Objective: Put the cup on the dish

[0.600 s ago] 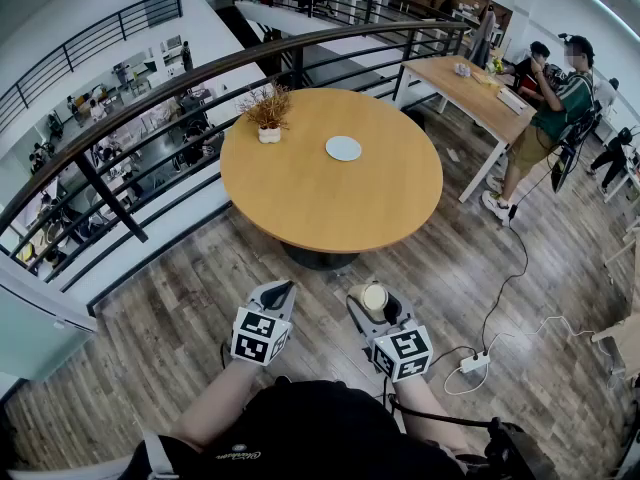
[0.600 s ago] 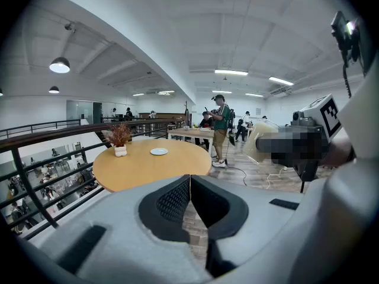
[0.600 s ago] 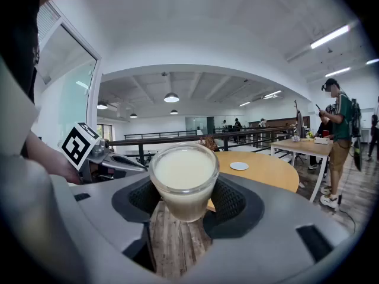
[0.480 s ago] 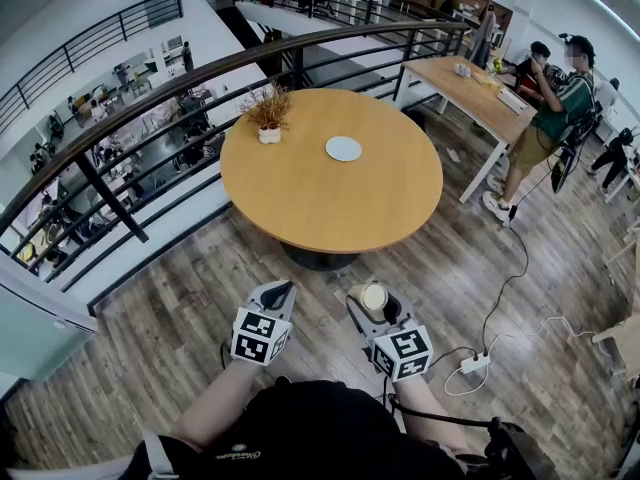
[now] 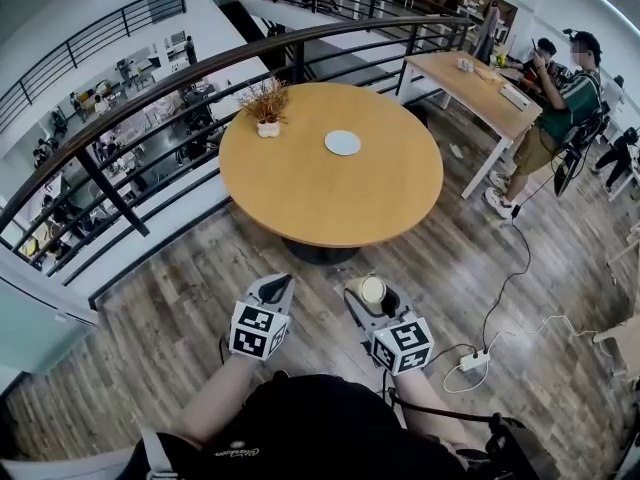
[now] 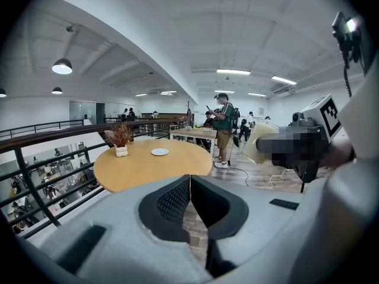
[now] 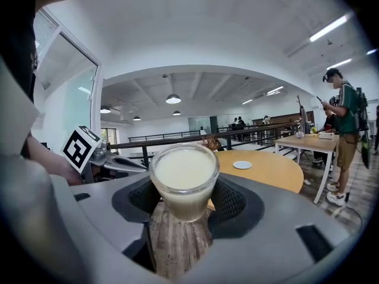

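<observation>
Wood-plank floor point(image 5: 140, 358) of an open upper level, edged by a curved dark railing point(image 5: 150, 93) with a lower hall visible beyond it. Just inside the railing, a round wooden table point(image 5: 330, 203). On its far half, a small white dish point(image 5: 343, 142), bare. Near the far-left edge, a potted plant point(image 5: 267, 108), well apart from the dish. Off to the right, a long table point(image 5: 470, 83) with a standing person point(image 5: 560, 108) beside it. On the floor at right, a white power strip point(image 5: 472, 362) and a trailing cable point(image 5: 515, 268).

Low in the head view, both tools held side by side over the floor, short of the round table. Closed tight on nothing: left gripper point(image 5: 280, 288), black pads meeting edge to edge. Spread wide and clamped on a cup point(image 7: 184, 179): right gripper point(image 5: 372, 293), one pad pressed on each side of the clear glass. Upright, filled nearly to the rim with a pale creamy drink. Carried in the air above the planks, well apart from the dish, with the near half of the round table lying between the two.
</observation>
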A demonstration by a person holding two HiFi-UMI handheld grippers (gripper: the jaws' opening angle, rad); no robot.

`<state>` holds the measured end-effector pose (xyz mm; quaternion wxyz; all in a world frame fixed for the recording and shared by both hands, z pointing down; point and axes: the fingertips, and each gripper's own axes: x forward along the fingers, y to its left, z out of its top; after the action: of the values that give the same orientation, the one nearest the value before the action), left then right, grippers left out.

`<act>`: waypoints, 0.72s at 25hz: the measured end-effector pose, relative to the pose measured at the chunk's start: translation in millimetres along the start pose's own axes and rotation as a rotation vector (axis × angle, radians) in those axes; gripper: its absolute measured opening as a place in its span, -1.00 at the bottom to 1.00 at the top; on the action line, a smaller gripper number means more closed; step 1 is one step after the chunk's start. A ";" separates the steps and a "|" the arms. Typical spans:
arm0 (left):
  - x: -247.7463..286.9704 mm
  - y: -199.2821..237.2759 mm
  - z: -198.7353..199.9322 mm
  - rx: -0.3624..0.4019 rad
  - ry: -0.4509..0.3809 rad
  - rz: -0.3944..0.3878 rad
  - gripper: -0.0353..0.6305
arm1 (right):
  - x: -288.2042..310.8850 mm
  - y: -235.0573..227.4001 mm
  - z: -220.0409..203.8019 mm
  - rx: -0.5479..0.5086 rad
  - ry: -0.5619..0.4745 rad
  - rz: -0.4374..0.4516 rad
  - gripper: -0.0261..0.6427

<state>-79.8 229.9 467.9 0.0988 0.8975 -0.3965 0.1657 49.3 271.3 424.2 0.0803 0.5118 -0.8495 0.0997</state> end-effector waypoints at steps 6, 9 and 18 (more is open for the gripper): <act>13.7 -15.0 3.2 0.004 0.003 0.009 -0.87 | -7.5 -16.5 -4.7 -0.001 0.001 0.015 -0.17; 21.2 -26.8 4.1 0.008 0.005 0.015 -0.87 | -15.3 -27.4 -7.8 -0.002 -0.001 0.025 -0.17; 35.0 -60.8 2.9 0.001 0.012 0.054 -0.87 | -37.7 -55.3 -17.2 -0.028 0.005 0.066 -0.17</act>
<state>-11.8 245.7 475.6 0.0962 0.8855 -0.4198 0.1742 116.4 282.6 436.7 0.0863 0.4823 -0.8669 0.0918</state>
